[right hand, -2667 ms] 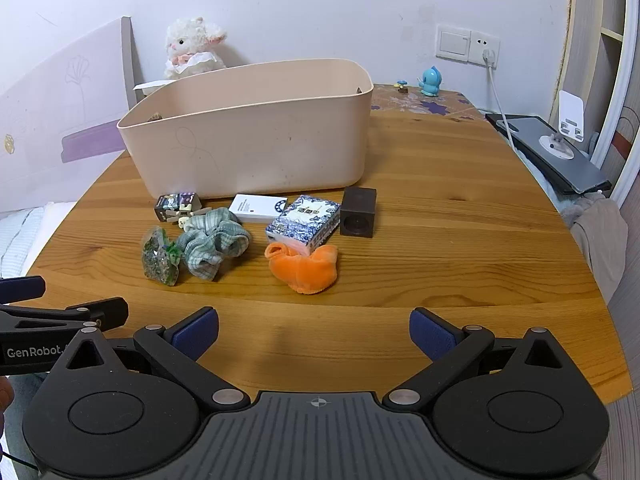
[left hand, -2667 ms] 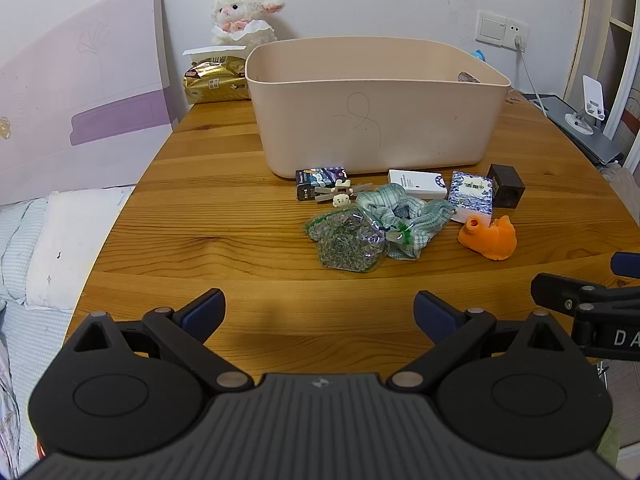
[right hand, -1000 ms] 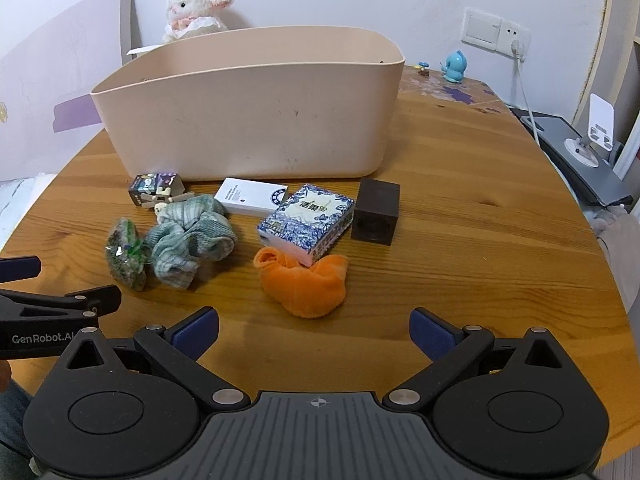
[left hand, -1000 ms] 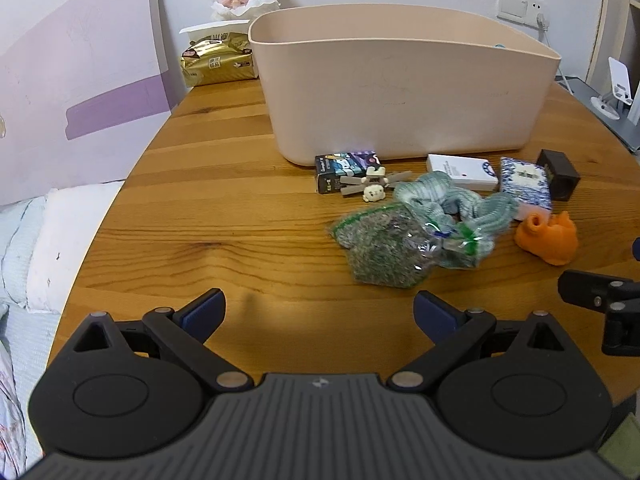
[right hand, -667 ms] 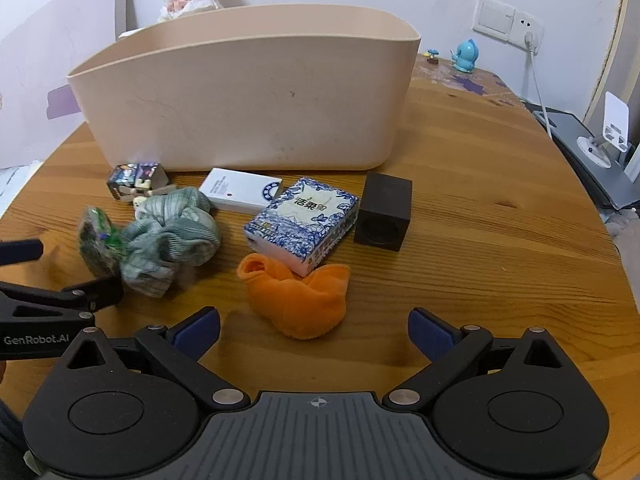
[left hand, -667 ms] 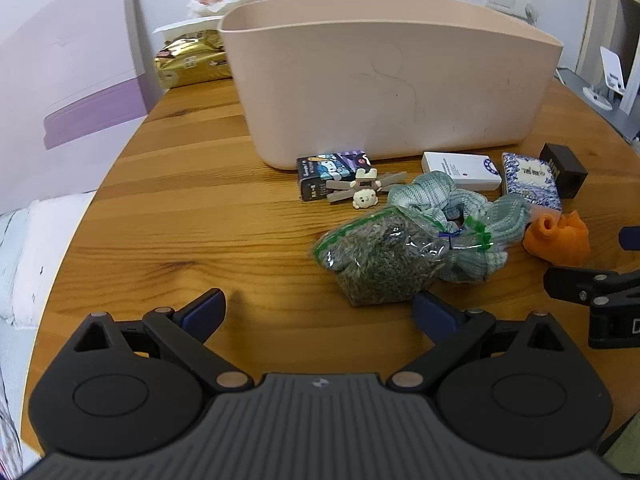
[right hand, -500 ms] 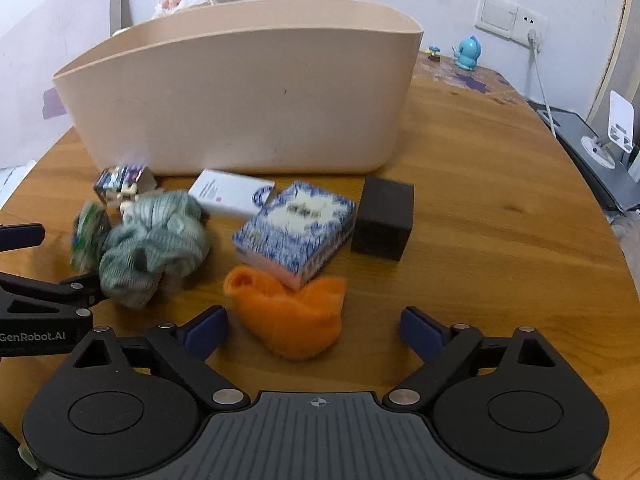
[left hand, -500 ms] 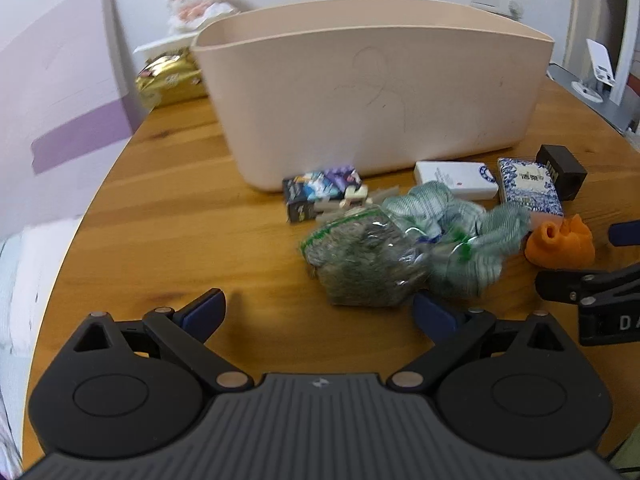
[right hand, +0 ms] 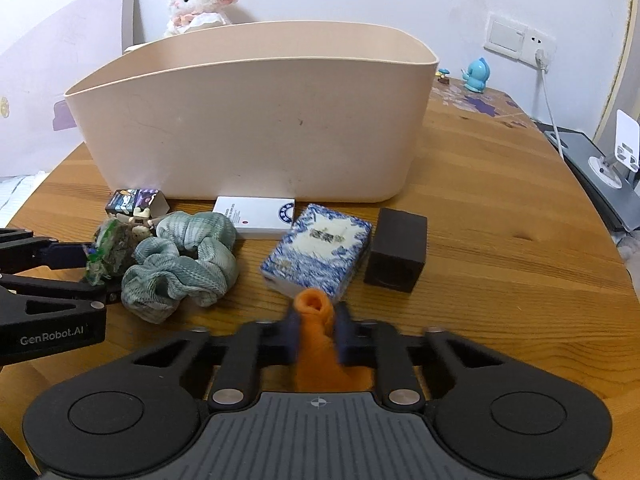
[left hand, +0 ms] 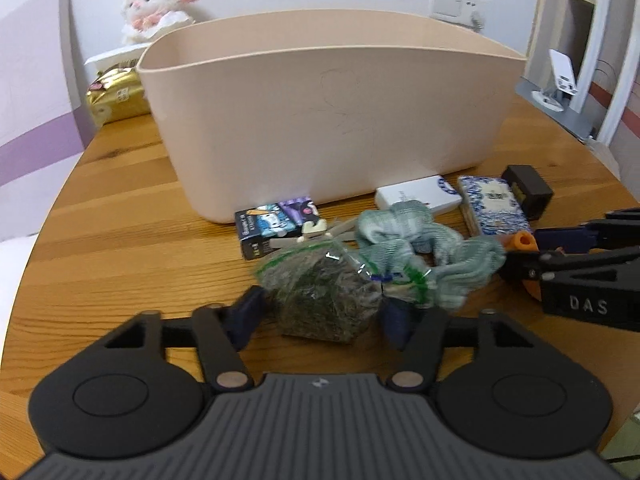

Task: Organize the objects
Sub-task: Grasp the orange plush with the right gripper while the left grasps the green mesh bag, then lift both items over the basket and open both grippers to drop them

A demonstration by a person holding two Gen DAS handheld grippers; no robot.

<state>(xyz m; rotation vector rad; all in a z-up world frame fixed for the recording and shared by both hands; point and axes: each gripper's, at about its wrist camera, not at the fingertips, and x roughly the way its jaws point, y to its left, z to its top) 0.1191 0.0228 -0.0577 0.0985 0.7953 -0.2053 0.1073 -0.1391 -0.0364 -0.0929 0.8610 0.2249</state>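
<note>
A beige bin (left hand: 332, 120) stands on the wooden table (left hand: 120, 232), with small objects in a row before it. My left gripper (left hand: 324, 312) is shut on a clear bag of green dried herbs (left hand: 324, 292). My right gripper (right hand: 316, 328) is shut on an orange cloth (right hand: 316, 320), squeezed between the pads. A green scrunchie (right hand: 180, 264) lies between the two grippers. Behind it are a small colourful box (right hand: 134, 200), a white box (right hand: 256, 210), a blue patterned box (right hand: 320, 248) and a black cube (right hand: 396, 256).
A plush lamb (left hand: 160, 0) and a gold packet (left hand: 116, 96) sit behind the bin. A blue figurine (right hand: 476, 76) stands at the far right near a wall socket (right hand: 520, 42). A grey stand (right hand: 600, 168) lies off the table's right edge.
Both grippers moved forward and closed. The left one closed on the herb bag, the right one on the orange cloth.
</note>
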